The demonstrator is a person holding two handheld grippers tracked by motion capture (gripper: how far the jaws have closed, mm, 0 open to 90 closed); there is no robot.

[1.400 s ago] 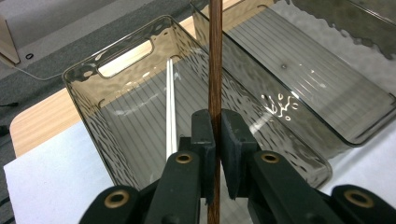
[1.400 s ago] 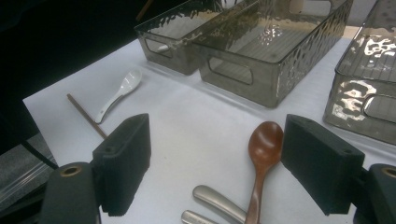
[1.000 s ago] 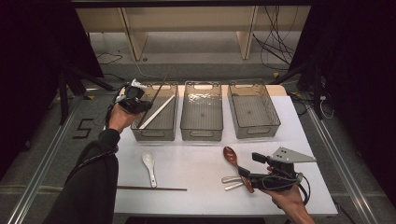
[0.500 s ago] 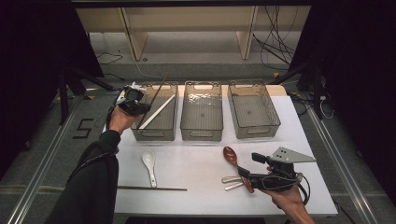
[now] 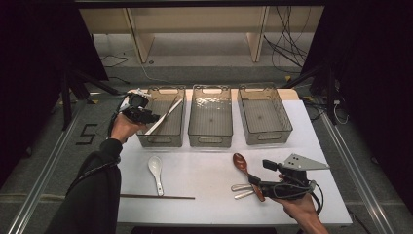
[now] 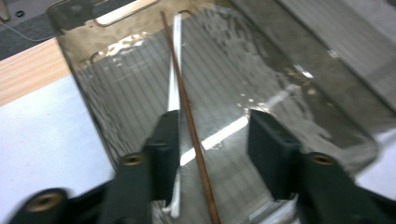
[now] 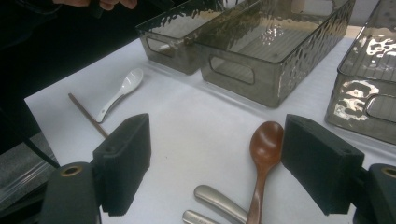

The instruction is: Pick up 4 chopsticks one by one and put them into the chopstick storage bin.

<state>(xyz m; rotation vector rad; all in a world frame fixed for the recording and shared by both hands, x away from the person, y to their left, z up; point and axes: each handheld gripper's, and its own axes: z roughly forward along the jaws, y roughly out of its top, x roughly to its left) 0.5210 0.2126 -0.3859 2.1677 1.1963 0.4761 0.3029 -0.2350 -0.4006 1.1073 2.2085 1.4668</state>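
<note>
The right gripper (image 5: pixel 257 187), jaws spread wide, rests low over a brown wooden spoon (image 7: pixel 262 156) lying between them, untouched. Farther off, the left gripper (image 6: pixel 212 140) has just been opening above the left bin (image 5: pixel 146 141); a brown chopstick (image 6: pixel 187 109) lies loose between its jaws.

From my left tool's camera the brown chopstick (image 6: pixel 189 112) runs off the bottom edge at 6 o'clock, its lower end unseen, and the bin (image 6: pixel 116 88) looks blurred. In my right tool's view, the metal handles (image 7: pixel 217 203) are cut off likewise.
</note>
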